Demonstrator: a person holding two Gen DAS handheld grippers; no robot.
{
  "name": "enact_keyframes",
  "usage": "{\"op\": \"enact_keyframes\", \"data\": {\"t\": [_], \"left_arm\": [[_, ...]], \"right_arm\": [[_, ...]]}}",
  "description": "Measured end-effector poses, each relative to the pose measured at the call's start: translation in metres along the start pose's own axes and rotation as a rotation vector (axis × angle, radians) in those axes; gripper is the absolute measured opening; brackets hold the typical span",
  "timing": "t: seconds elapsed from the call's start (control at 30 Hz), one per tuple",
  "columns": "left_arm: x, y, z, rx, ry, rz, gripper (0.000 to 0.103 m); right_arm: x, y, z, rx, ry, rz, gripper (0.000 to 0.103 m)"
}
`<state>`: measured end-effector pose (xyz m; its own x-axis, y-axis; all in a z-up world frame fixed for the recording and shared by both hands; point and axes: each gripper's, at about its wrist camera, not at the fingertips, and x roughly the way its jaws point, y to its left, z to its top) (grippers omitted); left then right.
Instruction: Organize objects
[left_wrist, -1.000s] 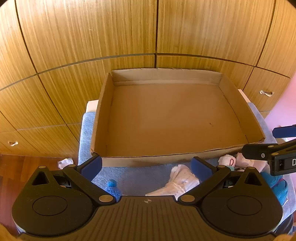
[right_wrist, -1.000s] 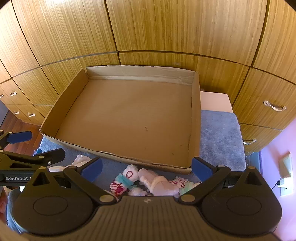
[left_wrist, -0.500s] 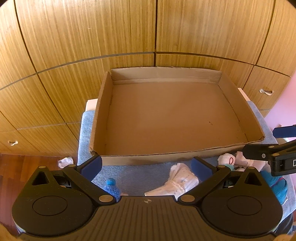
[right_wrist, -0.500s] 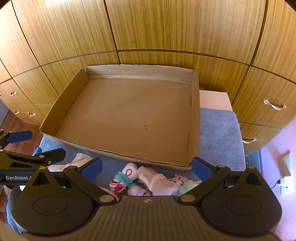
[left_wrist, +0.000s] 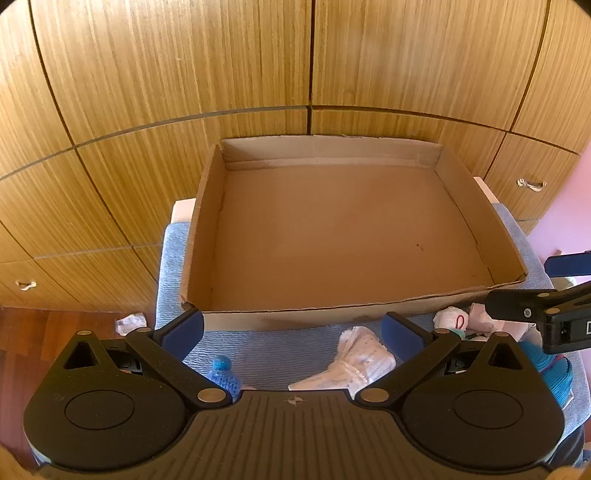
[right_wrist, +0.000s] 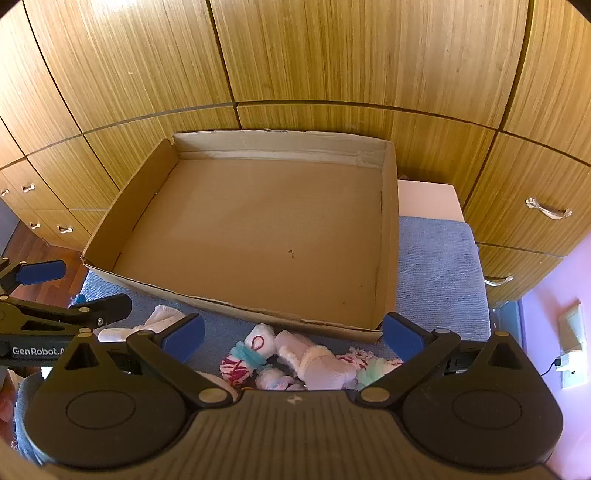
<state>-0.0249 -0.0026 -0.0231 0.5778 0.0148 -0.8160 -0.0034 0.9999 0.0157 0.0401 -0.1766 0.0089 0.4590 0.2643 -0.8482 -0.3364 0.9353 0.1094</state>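
Observation:
A shallow empty cardboard box (left_wrist: 207, 221) (right_wrist: 389, 236) lies on a blue cloth (left_wrist: 280, 350) (right_wrist: 436, 266). Small rolled socks lie in front of its near wall: a white roll (left_wrist: 360, 360) (right_wrist: 159, 319), a blue knitted one (left_wrist: 221, 371), a white roll with a red loop (right_wrist: 260, 341), a pink-and-teal one (right_wrist: 238, 363), a bigger white roll (right_wrist: 317, 363) and a teal one (left_wrist: 554, 373). My left gripper (left_wrist: 291, 328) (right_wrist: 74, 291) is open and empty above the white roll. My right gripper (right_wrist: 293, 332) (left_wrist: 524, 288) is open and empty above the sock pile.
Wooden cabinet doors and drawers (left_wrist: 221, 74) (right_wrist: 332, 55) with metal handles (right_wrist: 548, 210) stand right behind the box. A white block (right_wrist: 428, 197) lies on the surface beside the box's right wall. Wooden floor (left_wrist: 44, 332) with a crumpled scrap (left_wrist: 129, 321) lies to the left.
Both grippers have risen or drawn back slightly, so more of the socks shows between the fingers. Nothing was grasped or moved.

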Motion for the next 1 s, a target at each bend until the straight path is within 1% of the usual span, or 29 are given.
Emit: {"op": "enact_keyframes", "data": {"t": [0.37, 0.43, 0.5, 0.57, 0.63, 0.7, 0.77, 0.8, 0.83, 0.87, 0.9, 0.93, 1.0], "left_arm": [[-0.003, 0.001, 0.001, 0.003, -0.012, -0.01, 0.102], [-0.009, 0.003, -0.002, 0.005, -0.036, -0.013, 0.102], [-0.022, 0.005, -0.011, 0.018, -0.081, 0.004, 0.102], [-0.04, 0.009, -0.026, 0.027, -0.129, 0.026, 0.102], [-0.06, 0.013, -0.047, 0.028, -0.177, 0.043, 0.102], [-0.077, 0.017, -0.075, 0.011, -0.199, 0.057, 0.102], [-0.087, 0.019, -0.098, -0.008, -0.21, 0.042, 0.102], [-0.09, 0.019, -0.111, -0.027, -0.21, 0.04, 0.102], [-0.092, 0.019, -0.121, -0.04, -0.205, 0.034, 0.102], [-0.092, 0.017, -0.131, -0.05, -0.2, 0.022, 0.102], [-0.092, 0.014, -0.139, -0.048, -0.203, 0.012, 0.102], [-0.091, 0.009, -0.147, -0.04, -0.206, 0.018, 0.102], [-0.085, 0.003, -0.153, -0.025, -0.191, 0.017, 0.102]], "right_arm": [[-0.005, 0.001, 0.0, -0.002, -0.01, 0.003, 0.102], [-0.008, 0.001, -0.002, 0.0, -0.015, 0.012, 0.102], [-0.02, -0.001, -0.009, 0.012, -0.053, 0.026, 0.102], [-0.04, 0.0, -0.023, 0.01, -0.131, 0.027, 0.102], [-0.071, 0.003, -0.048, -0.013, -0.276, 0.016, 0.102], [-0.1, 0.004, -0.085, -0.015, -0.448, 0.017, 0.103], [-0.111, 0.001, -0.123, 0.006, -0.595, 0.083, 0.103], [-0.108, 0.0, -0.141, -0.012, -0.616, 0.119, 0.103], [-0.102, -0.001, -0.15, -0.05, -0.551, 0.14, 0.103], [-0.096, -0.001, -0.158, -0.059, -0.509, 0.152, 0.103], [-0.089, -0.001, -0.168, -0.047, -0.482, 0.137, 0.102], [-0.083, 0.0, -0.173, -0.052, -0.452, 0.116, 0.102], [-0.069, 0.004, -0.18, -0.068, -0.388, 0.071, 0.102]]}}
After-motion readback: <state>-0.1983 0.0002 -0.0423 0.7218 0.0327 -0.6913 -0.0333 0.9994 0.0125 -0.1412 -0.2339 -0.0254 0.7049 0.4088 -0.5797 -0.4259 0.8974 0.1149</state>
